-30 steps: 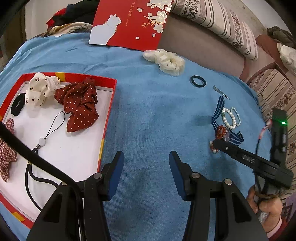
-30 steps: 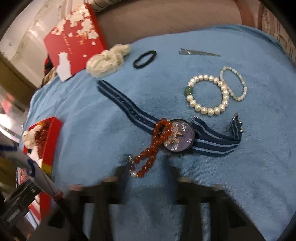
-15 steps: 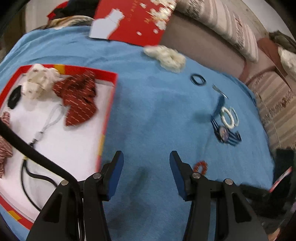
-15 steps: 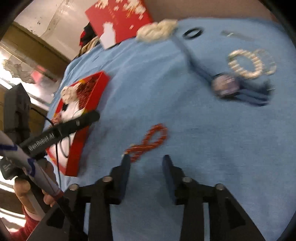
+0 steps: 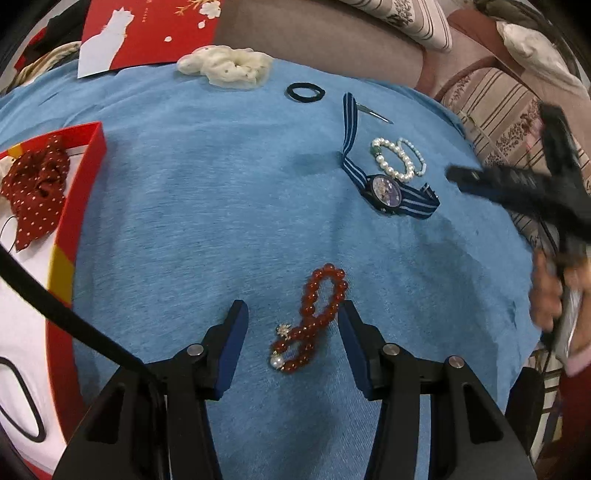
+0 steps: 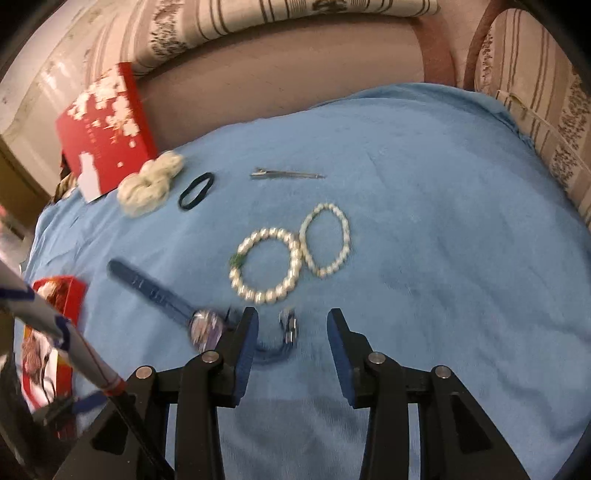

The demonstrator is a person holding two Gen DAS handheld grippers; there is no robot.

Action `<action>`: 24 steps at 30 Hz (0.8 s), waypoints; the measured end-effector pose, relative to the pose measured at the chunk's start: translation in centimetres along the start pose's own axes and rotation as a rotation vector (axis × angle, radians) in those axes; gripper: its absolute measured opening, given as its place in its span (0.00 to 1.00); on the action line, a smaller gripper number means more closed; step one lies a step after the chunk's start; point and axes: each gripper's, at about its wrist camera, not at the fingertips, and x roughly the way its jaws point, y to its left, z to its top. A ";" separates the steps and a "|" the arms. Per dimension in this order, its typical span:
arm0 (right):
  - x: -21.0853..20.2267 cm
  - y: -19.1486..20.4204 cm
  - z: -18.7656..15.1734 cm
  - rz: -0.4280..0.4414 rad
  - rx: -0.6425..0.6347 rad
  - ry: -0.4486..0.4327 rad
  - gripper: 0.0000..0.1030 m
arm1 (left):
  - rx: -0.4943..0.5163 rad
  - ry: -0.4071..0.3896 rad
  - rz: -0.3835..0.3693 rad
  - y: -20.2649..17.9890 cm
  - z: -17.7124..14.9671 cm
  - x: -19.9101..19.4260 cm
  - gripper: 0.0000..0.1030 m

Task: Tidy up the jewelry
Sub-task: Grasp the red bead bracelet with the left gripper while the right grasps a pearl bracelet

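Note:
A red bead bracelet (image 5: 314, 321) with a pearl charm lies on the blue cloth between the open jaws of my left gripper (image 5: 291, 314). A blue striped watch (image 5: 388, 188) lies further right, also in the right wrist view (image 6: 203, 325), with its buckle end between the open jaws of my right gripper (image 6: 291, 321). Two pearl bracelets (image 6: 266, 269) lie just beyond it. The red tray (image 5: 85, 192) at the left holds a red dotted scrunchie (image 5: 33, 192).
A cream scrunchie (image 5: 229, 68), a black hair tie (image 5: 306, 92) and a metal hair clip (image 6: 286, 174) lie at the back of the cloth. A red lid (image 5: 147, 33) leans against the sofa behind. The right gripper shows blurred at the right of the left wrist view (image 5: 524, 195).
The red bracelet was dragged off the watch and left nearer the tray. My left gripper moved right over it. My right gripper went back to the watch.

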 end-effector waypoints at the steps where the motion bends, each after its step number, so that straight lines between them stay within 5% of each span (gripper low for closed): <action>1: 0.5 0.0 0.5 0.011 0.002 0.005 0.41 | 0.004 -0.002 0.001 -0.1 0.1 0.0 0.48; 2: 1.1 0.2 0.9 0.018 0.004 0.011 0.41 | 0.013 -0.002 0.002 -0.3 0.1 0.1 0.46; 6: 2.9 2.0 2.6 0.015 -0.046 0.008 0.41 | 0.038 0.008 0.006 -0.4 0.4 0.5 0.08; 13: 5.1 4.3 3.5 0.056 -0.108 0.045 0.41 | 0.055 0.014 0.012 -0.7 0.5 1.0 0.07; 18: 7.4 5.1 2.8 -0.030 -0.141 0.075 0.41 | 0.039 0.011 -0.002 -0.7 0.4 1.2 0.13; 20: 7.4 5.0 3.1 -0.034 -0.126 0.053 0.30 | 0.054 0.006 0.008 -1.0 0.3 1.0 0.10; 21: 7.4 5.0 3.3 -0.027 -0.127 0.054 0.12 | 0.056 0.002 0.003 -1.0 0.4 0.8 0.07; 24: 5.9 4.6 3.4 -0.012 -0.107 0.027 0.12 | 0.018 -0.041 -0.071 -0.7 0.8 -0.9 0.07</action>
